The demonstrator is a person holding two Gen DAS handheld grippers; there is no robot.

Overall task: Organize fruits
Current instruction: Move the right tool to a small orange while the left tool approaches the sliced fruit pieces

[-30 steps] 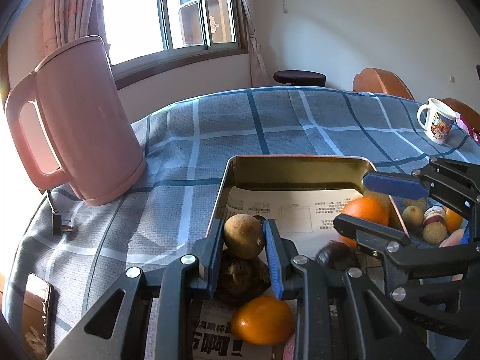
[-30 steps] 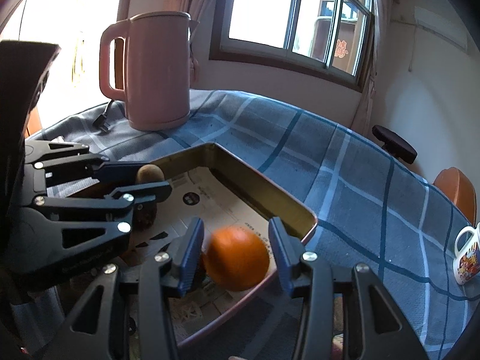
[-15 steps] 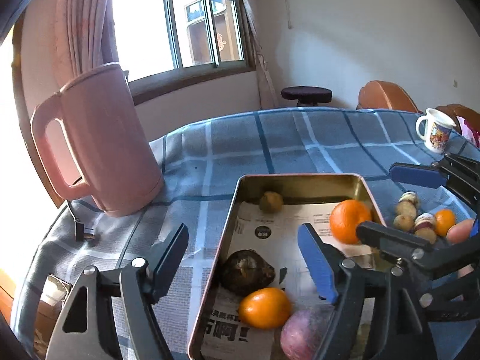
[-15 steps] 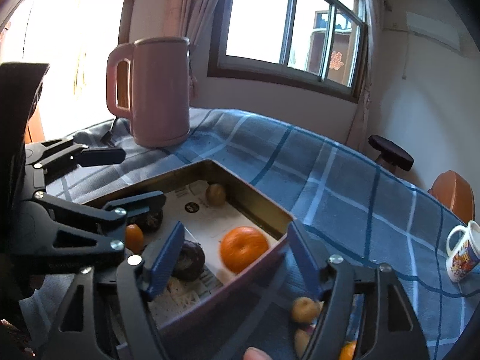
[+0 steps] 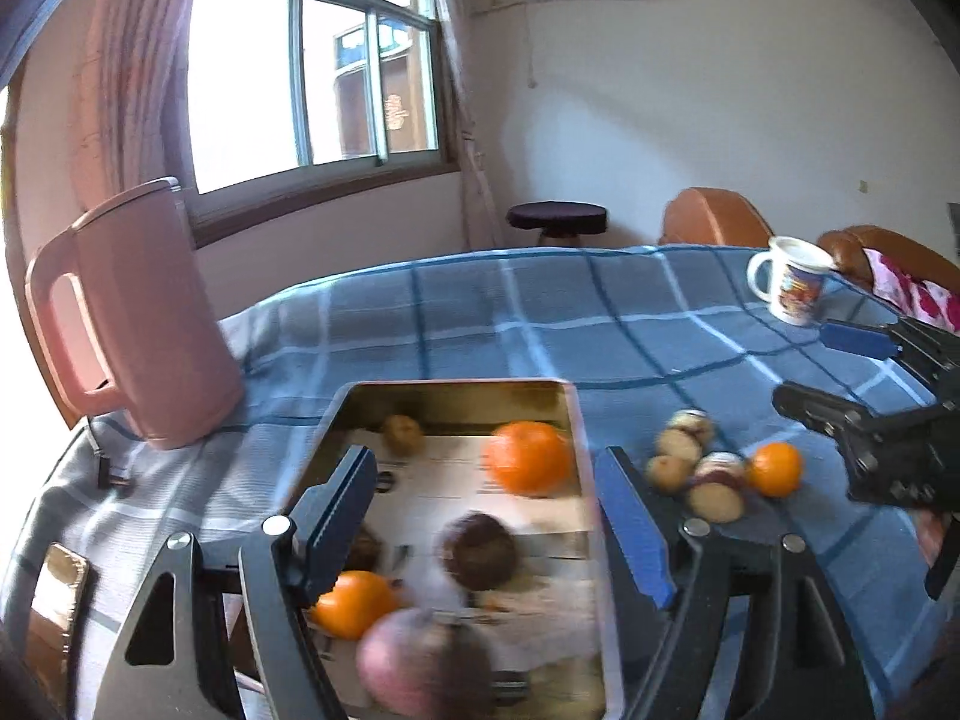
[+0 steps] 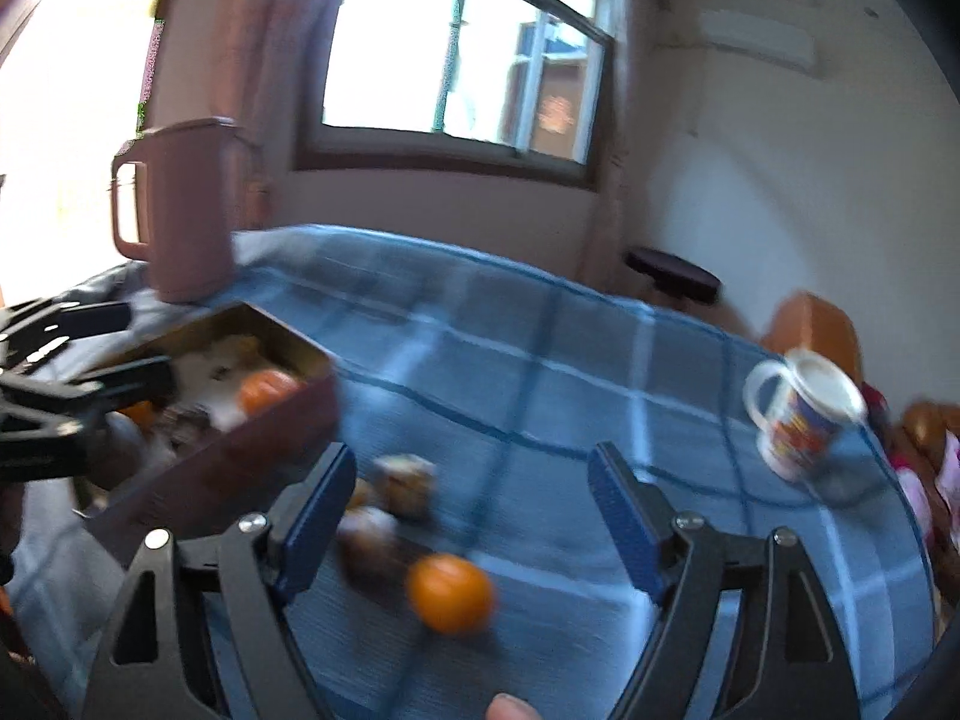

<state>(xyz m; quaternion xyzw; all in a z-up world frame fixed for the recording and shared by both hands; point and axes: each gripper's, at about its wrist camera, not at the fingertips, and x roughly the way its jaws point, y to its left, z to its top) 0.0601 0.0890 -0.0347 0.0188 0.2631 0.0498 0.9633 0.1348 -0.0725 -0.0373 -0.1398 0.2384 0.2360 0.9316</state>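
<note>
A metal tray (image 5: 581, 420) lined with paper sits on the blue checked tablecloth. It holds a large orange (image 5: 528, 457), a small brown fruit (image 5: 403, 434), a dark round fruit (image 5: 483, 551), a smaller orange (image 5: 353, 603) and a reddish fruit (image 5: 414, 666). My left gripper (image 5: 486, 522) is open and empty above the tray. On the cloth right of the tray lie several small brown fruits (image 5: 678, 468) and a small orange (image 5: 775, 469). My right gripper (image 6: 468, 516) is open and empty above that small orange (image 6: 449, 593) and the brown fruits (image 6: 403, 485). The tray (image 6: 264, 414) lies to its left.
A pink kettle (image 5: 126, 324) stands left of the tray, with its plug (image 5: 111, 471) on the cloth. A white printed mug (image 5: 795, 288) stands at the far right; it also shows in the right wrist view (image 6: 804, 414). A phone (image 5: 51, 591) lies at the near left edge. Chairs stand beyond the table.
Both grippers opened and pulled back and up. The left let go of the small brown fruit and the right let go of the large orange; both fruits now lie in the tray. The right gripper swung right.
</note>
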